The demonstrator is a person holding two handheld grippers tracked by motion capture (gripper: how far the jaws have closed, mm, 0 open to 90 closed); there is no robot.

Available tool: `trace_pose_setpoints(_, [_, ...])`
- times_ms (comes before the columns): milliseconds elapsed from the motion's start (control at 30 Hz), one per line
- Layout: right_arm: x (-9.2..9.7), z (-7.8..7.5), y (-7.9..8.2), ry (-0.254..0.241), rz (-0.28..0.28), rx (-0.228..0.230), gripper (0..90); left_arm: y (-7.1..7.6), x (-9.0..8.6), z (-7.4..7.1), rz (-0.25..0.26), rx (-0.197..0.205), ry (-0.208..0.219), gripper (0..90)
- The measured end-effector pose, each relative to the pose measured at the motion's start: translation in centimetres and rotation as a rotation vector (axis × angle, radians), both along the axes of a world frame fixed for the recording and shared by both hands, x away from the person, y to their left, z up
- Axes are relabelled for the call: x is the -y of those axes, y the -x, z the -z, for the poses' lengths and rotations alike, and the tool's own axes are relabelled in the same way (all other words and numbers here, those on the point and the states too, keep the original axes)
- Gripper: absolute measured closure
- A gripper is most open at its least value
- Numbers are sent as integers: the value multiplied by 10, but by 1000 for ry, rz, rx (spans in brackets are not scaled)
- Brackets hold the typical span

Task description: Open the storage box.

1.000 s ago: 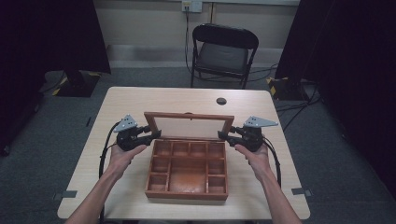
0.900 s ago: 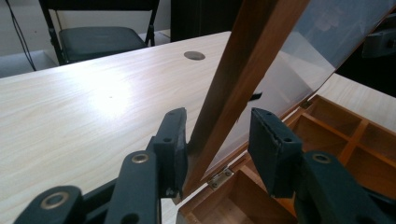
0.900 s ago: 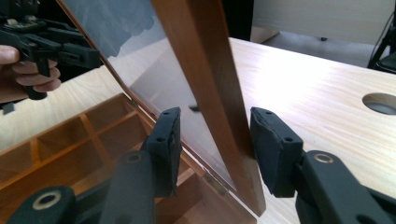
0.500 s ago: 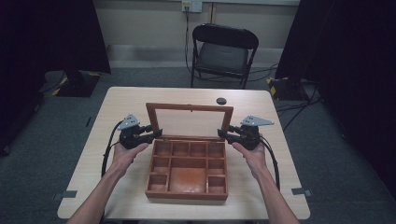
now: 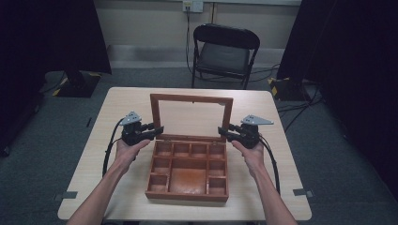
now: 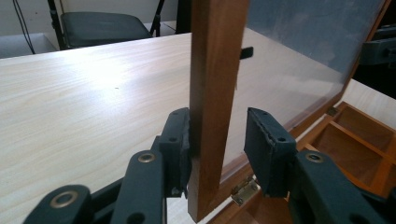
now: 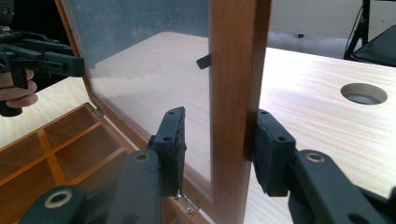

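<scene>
The left gripper (image 5: 157, 130) straddles the glass lid's (image 5: 191, 117) left stile, one pad touching, jaws just narrowed. The wooden box (image 5: 187, 169) sits mid-table (image 5: 94, 173), compartments empty. The lid now stands steeper than before. At 3 o'clock, the right gripper (image 5: 222, 133) straddles the right stile likewise.

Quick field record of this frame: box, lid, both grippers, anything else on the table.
box: wooden box with empty compartments, mid-table
lid: glass-paned lid raised upright on rear hinges
left gripper: left gripper straddles the lid's side rail; one pad touches the wood, a gap shows at the other
right gripper: right gripper straddles the opposite rail; one pad touches, a gap at the other
table: light wood table, round cable hole behind the lid
behind: black folding chair
</scene>
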State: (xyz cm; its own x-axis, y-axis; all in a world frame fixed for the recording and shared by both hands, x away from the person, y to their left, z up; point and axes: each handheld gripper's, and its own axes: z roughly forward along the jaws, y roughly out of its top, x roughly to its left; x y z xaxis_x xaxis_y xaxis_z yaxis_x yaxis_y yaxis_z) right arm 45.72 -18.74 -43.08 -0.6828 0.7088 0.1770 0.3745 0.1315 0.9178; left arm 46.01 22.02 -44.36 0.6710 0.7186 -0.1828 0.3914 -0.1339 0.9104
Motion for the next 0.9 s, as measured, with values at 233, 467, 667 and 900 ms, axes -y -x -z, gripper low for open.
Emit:
trace_pose_setpoints(233, [4, 2, -5, -16, -3, -9, 664, -7, 7, -2, 15, -15, -35, 480])
trace_pose_setpoints(467, [5, 4, -7, -24, 8, -20, 669, -13, 6, 1, 7, -33, -16, 556])
trace_pose_setpoints(667, [4, 7, -13, -48, 28, -40, 661, -14, 6, 3, -6, -45, -12, 569])
trace_pose_setpoints(900, [-1, 6, -21, -30, 47, -55, 630, -13, 7, 2, -20, -67, -27, 561])
